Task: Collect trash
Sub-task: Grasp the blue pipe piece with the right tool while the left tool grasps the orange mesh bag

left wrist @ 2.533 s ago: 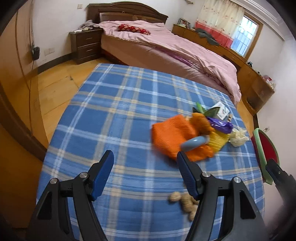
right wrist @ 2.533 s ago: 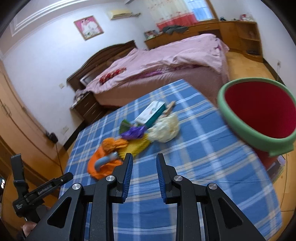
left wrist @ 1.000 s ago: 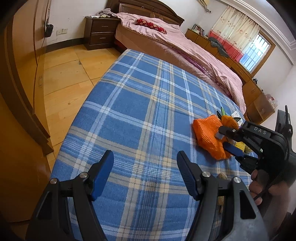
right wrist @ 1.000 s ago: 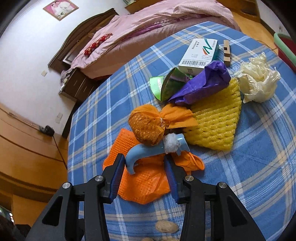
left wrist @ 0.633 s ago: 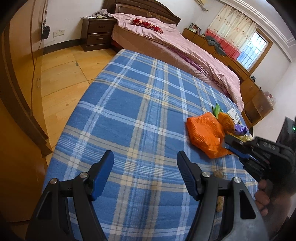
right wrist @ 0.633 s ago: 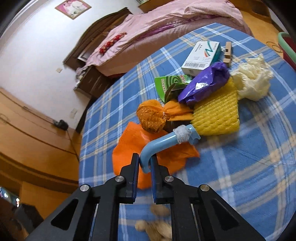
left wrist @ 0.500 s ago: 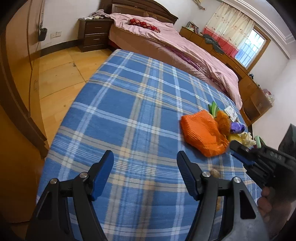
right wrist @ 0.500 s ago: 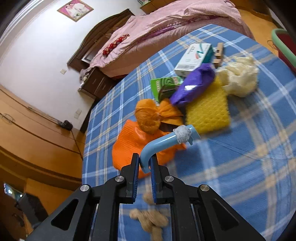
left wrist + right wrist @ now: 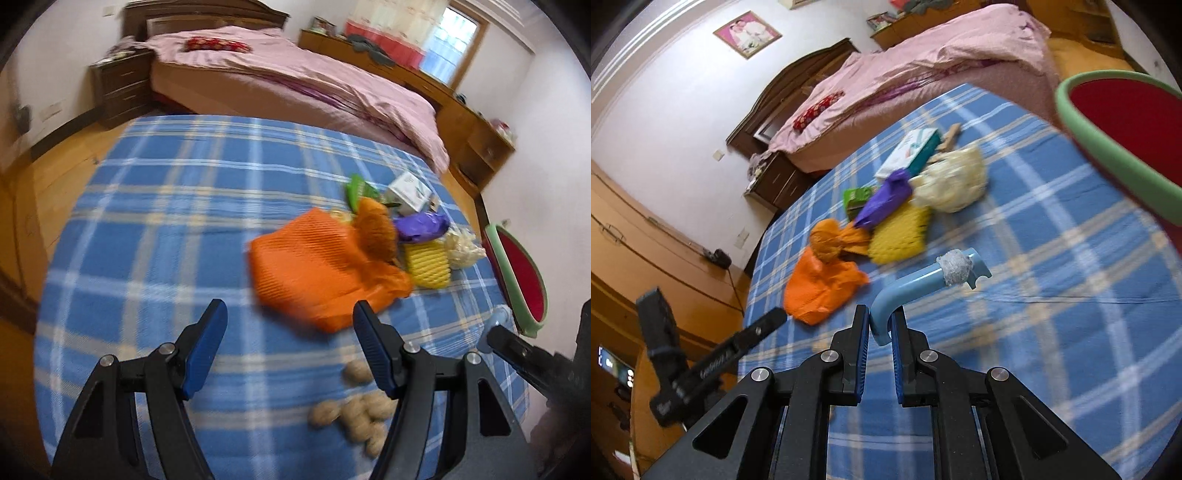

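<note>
Only the right wrist view shows the grasp: the right gripper has its fingers pinching the curved end of a light-blue plastic hook, lifted clear above the surface. The hook bends forward to a notched tip wrapped in a wad of clear tape. The left wrist view shows only a blurred tip of that hook near the surface's right edge, but alone shows a cluster of peanuts near the front edge and the left gripper, its fingers spread with nothing between them. Both views show the remaining litter grouped toward the far right corner of the blue plaid surface: an orange mesh bag, a yellow foam net, a purple wrapper, a crumpled cream bag, a green packet and a white carton. A red bin with a green rim stands just off the right edge. The left half of the surface is bare cloth; wooden floor lies beyond its left edge and a bed beyond its far edge.
</note>
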Demonstrator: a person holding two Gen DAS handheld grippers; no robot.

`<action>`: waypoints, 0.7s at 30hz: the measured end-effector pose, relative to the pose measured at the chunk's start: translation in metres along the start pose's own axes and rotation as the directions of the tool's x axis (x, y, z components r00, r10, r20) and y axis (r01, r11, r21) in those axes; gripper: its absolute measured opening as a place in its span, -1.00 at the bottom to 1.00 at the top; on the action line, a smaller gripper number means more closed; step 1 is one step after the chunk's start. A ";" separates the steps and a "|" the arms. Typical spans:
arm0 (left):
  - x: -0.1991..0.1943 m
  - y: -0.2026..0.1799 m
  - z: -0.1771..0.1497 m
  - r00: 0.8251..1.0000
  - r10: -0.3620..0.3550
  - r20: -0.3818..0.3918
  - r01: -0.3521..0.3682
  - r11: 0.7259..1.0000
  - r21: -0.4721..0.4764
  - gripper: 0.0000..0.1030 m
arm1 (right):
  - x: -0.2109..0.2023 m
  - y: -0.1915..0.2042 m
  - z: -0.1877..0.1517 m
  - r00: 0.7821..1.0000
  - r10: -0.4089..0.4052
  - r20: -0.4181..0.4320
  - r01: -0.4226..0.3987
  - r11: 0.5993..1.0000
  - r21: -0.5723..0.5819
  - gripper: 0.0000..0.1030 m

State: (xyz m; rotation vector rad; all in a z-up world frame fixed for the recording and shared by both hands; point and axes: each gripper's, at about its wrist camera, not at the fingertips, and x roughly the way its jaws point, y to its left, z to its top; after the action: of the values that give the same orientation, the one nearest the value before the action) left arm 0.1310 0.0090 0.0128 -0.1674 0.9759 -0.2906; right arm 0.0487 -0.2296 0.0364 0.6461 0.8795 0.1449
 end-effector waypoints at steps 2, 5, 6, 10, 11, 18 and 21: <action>0.010 -0.009 0.005 0.999 -0.021 -0.024 0.021 1.000 0.016 0.36 | -0.007 -0.011 0.001 1.000 -0.010 0.011 0.010 1.000 0.006 -0.77; 0.026 -0.023 0.009 0.998 -0.023 -0.058 0.025 0.999 0.036 0.36 | -0.013 -0.026 0.003 1.000 -0.016 0.021 0.015 0.999 0.030 -0.77; 0.029 -0.027 0.010 0.998 -0.019 -0.064 0.022 0.999 0.046 0.36 | -0.015 -0.032 0.004 1.000 -0.017 0.024 0.016 0.999 0.039 -0.77; 0.041 -0.045 0.011 0.996 0.046 -0.071 -0.039 0.994 0.100 0.37 | -0.019 -0.045 0.003 1.000 -0.014 0.026 0.013 0.998 0.063 -0.77; 0.044 -0.048 0.010 0.995 0.066 -0.073 -0.058 0.992 0.111 0.37 | -0.020 -0.048 0.003 1.000 -0.011 0.026 0.009 0.998 0.068 -0.77; 0.055 -0.063 0.006 0.982 0.183 -0.047 -0.172 0.969 0.177 0.38 | -0.024 -0.055 0.003 1.000 0.010 0.027 -0.012 0.997 0.075 -0.77; 0.053 -0.060 0.006 0.982 0.184 -0.038 -0.176 0.972 0.157 0.37 | -0.027 -0.057 0.002 0.999 0.012 0.034 -0.015 0.997 0.079 -0.77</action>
State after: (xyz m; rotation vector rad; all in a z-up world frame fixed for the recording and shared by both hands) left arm 0.1542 -0.0652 -0.0096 0.0694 1.0088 -0.2023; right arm 0.0249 -0.2862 0.0227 0.7263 0.8517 0.1118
